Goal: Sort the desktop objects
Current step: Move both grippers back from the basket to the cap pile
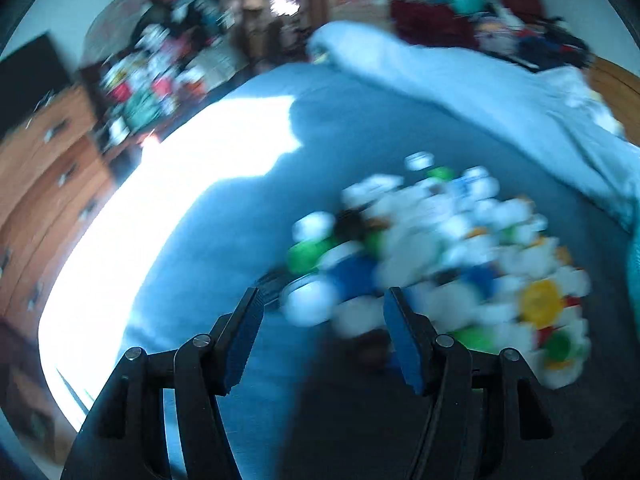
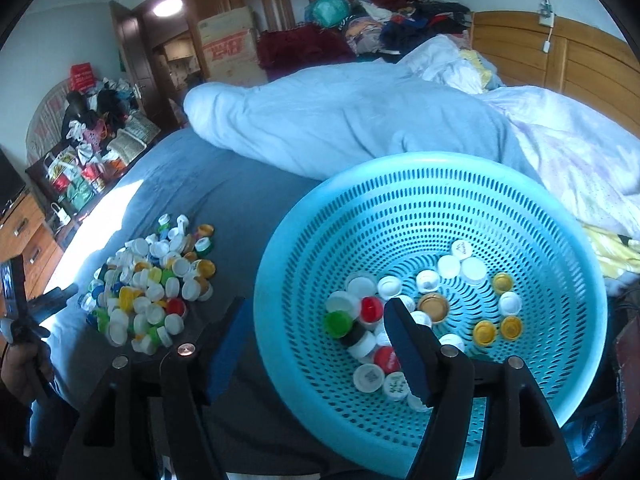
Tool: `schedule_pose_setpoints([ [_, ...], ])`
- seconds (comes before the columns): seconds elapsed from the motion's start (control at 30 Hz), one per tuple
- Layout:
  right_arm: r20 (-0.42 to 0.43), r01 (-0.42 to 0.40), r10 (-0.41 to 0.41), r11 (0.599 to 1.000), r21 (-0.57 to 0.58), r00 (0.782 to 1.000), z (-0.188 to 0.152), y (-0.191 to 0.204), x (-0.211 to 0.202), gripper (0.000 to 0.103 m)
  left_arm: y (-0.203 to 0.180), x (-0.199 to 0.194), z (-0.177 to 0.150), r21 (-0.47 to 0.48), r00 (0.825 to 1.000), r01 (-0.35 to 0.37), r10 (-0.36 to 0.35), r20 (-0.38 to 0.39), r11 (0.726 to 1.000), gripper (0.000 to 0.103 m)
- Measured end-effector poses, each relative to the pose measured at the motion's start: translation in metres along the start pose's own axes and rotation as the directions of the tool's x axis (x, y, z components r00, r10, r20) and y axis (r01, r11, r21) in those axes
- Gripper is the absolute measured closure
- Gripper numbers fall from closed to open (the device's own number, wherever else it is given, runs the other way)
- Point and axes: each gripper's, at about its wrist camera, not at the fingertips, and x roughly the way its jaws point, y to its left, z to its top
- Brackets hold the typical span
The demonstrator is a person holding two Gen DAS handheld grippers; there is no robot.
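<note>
Caps (image 1: 436, 256) just beyond left tool (image 1: 324, 316)

Motion-blurred left view, blown-out sun patch; sharp right view.

The basket (image 2: 540, 216) is glossy perforated turquoise plastic; the bottle caps (image 2: 148, 280) look smooth, hard plastic. The bed sheet (image 2: 224, 184) is matt blue cloth, the headboard (image 2: 580, 60) polished wood, the box (image 2: 228, 44) cardboard.
</note>
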Motion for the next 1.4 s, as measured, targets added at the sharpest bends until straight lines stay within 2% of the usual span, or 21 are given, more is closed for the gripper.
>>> schedule_pose_setpoints([
  [0.07, -0.021, -0.008, 0.008, 1.0, -0.011, 1.0, -0.001, 0.008, 0.007, 0.029, 0.027, 0.019, -0.01, -0.014, 0.997, -0.04, 0.039, -0.067, 0.999, 0.047],
  [0.17, -0.037, -0.013, 0.012, 0.999, -0.039, 0.999, -0.002, 0.025, 0.014, 0.029, 0.042, 0.039, -0.017, -0.014, 0.994, -0.03, 0.029, -0.102, 0.999, 0.047],
  [0.37, -0.072, -0.023, 0.016, 0.995, -0.095, 0.997, 0.0, 0.057, 0.028, 0.029, 0.036, 0.061, -0.015, 0.045, 0.997, 0.016, -0.013, -0.075, 0.999, 0.047],
  [0.53, -0.094, -0.031, 0.018, 0.99, -0.14, 0.995, 0.003, 0.084, 0.041, 0.029, 0.047, 0.076, 0.006, 0.015, 0.997, 0.064, -0.064, -0.054, 0.998, 0.047],
  [0.67, -0.107, -0.073, 0.057, 0.986, -0.153, 0.993, 0.002, 0.102, 0.054, 0.029, 0.049, 0.073, 0.004, 0.017, 0.996, 0.081, -0.08, -0.047, 0.997, 0.047],
  [0.83, -0.187, -0.144, 0.118, 0.98, -0.134, 0.975, -0.007, 0.126, 0.093, 0.029, 0.051, 0.075, 0.006, 0.016, 0.994, 0.099, -0.098, -0.046, 0.995, 0.046],
  [1.0, -0.208, -0.166, 0.134, 0.975, -0.147, 0.969, -0.009, 0.15, 0.127, 0.03, 0.05, 0.081, 0.013, 0.014, 0.995, 0.086, -0.086, -0.049, 0.996, 0.042],
  [1.03, -0.214, -0.171, 0.138, 0.975, -0.143, 0.967, -0.007, 0.152, 0.134, 0.033, 0.05, 0.082, 0.014, 0.013, 0.995, 0.083, -0.082, -0.049, 0.996, 0.042],
  [1.07, -0.223, -0.176, 0.142, 0.974, -0.14, 0.964, -0.006, 0.155, 0.142, 0.037, 0.05, 0.083, 0.016, 0.012, 0.996, 0.077, -0.076, -0.043, 0.997, 0.043],
  [1.13, -0.226, -0.176, 0.142, 0.974, -0.143, 0.964, -0.002, 0.156, 0.152, 0.039, 0.051, 0.085, 0.017, 0.007, 0.996, 0.081, -0.081, -0.034, 0.997, 0.078],
  [1.4, -0.176, -0.177, 0.149, 0.972, -0.157, 0.973, 0.054, 0.172, 0.197, 0.039, 0.071, 0.078, 0.012, -0.093, 0.992, 0.125, -0.122, 0.031, 0.988, 0.078],
])
